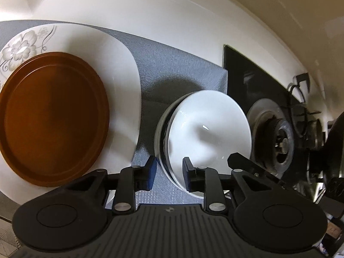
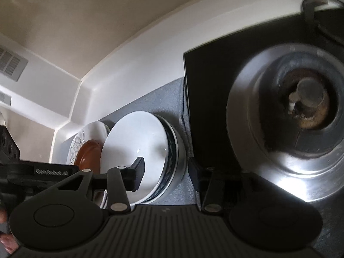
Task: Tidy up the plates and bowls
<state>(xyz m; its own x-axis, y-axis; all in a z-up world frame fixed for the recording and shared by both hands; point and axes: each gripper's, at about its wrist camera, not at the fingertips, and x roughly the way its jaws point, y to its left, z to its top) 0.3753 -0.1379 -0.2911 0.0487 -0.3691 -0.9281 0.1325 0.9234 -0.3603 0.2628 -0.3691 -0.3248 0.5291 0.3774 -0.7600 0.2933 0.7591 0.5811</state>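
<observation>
A white bowl [image 1: 206,129] sits nested in a dark-patterned bowl [image 1: 162,133] on the grey mat [image 1: 172,68]. My left gripper [image 1: 169,172] is open and straddles the near rim of the two bowls, with a sliver of gap at its blue pad. My right gripper [image 2: 166,172] is open as well. One of its fingers is inside the white bowl [image 2: 137,142] and the other is outside the patterned bowl [image 2: 174,157], clear of its wall. At the left, a brown plate [image 1: 53,118] lies on a white floral plate [image 1: 120,64].
A black cooktop [image 2: 206,99] with a steel burner ring [image 2: 243,129] lies just right of the bowls. White wall runs behind the mat. The left tool's body [image 2: 43,172] and a person's fingertips [image 2: 6,243] show at the left of the right wrist view.
</observation>
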